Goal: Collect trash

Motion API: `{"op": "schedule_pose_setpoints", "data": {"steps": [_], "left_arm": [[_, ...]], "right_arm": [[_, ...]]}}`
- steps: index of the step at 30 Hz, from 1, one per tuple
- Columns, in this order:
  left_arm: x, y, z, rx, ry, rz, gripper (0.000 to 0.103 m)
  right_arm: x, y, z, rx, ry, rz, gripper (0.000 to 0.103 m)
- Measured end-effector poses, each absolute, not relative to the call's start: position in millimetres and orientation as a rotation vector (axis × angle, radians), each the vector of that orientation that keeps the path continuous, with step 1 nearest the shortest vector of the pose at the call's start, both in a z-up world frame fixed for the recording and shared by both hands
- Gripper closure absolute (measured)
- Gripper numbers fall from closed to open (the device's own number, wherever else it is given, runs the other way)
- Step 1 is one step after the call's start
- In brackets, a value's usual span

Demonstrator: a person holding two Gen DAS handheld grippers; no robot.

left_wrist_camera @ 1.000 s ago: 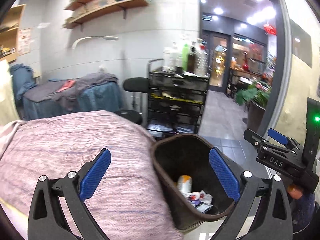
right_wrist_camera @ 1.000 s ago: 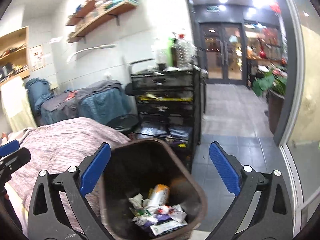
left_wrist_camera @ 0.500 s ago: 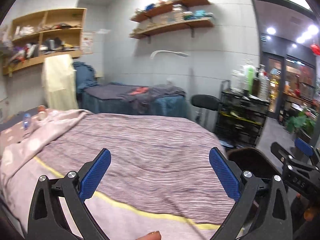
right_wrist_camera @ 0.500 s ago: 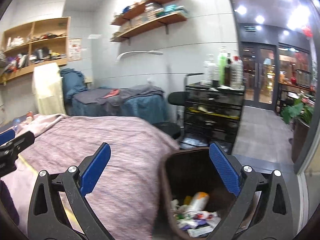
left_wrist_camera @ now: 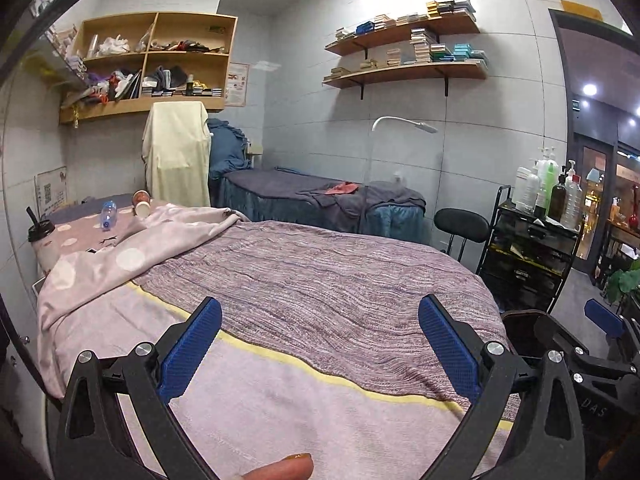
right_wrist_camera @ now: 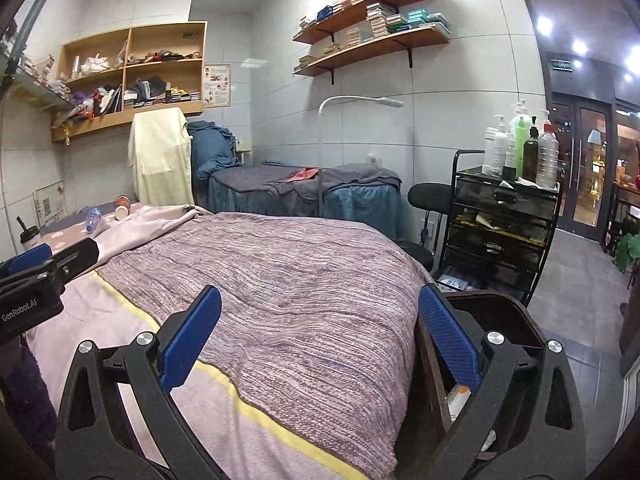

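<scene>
Both grippers hover over the near end of a bed with a mauve striped cover (left_wrist_camera: 320,280). My left gripper (left_wrist_camera: 320,344) is open and empty; my right gripper (right_wrist_camera: 320,340) is open and empty too. At the far head end lie a clear plastic bottle (left_wrist_camera: 107,211) (right_wrist_camera: 91,216), a tipped paper cup (left_wrist_camera: 141,206) (right_wrist_camera: 122,207) and a dark lidded cup with a straw (left_wrist_camera: 40,230) (right_wrist_camera: 29,236). A dark brown trash bin (right_wrist_camera: 496,312) stands at the bed's right side, behind my right gripper's right finger, with some litter showing inside. In the left wrist view the bin's rim (left_wrist_camera: 524,320) shows at the right.
A second bed with blue covers (left_wrist_camera: 320,200) stands behind. A black stool (right_wrist_camera: 430,196) and a black cart with bottles (right_wrist_camera: 504,216) stand at the right, with grey floor tiles (right_wrist_camera: 576,264) toward a glass door. Wall shelves (left_wrist_camera: 404,68) hang above. A fingertip (left_wrist_camera: 280,470) shows at the bottom.
Both views have swung left, from the bin to the bed. The bin has slid from centre to the right edge, and the bed's head end with bottle and cups has come into sight.
</scene>
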State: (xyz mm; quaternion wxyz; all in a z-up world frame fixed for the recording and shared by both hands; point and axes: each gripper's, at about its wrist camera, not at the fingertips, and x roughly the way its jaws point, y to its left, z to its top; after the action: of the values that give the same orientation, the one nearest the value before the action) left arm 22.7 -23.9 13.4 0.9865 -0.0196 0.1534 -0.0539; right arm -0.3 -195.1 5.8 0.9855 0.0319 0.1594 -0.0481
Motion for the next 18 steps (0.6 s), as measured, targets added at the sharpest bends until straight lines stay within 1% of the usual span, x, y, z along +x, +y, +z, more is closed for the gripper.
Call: {"op": "schedule_pose_setpoints", "data": {"steps": [18], "left_arm": [[12.1, -16.5, 7.1, -0.045, 0.318, -0.109, 0.006]], "right_arm": [[-10.4, -190.8, 6.2, 0.078, 0.325, -0.076, 0.006]]}}
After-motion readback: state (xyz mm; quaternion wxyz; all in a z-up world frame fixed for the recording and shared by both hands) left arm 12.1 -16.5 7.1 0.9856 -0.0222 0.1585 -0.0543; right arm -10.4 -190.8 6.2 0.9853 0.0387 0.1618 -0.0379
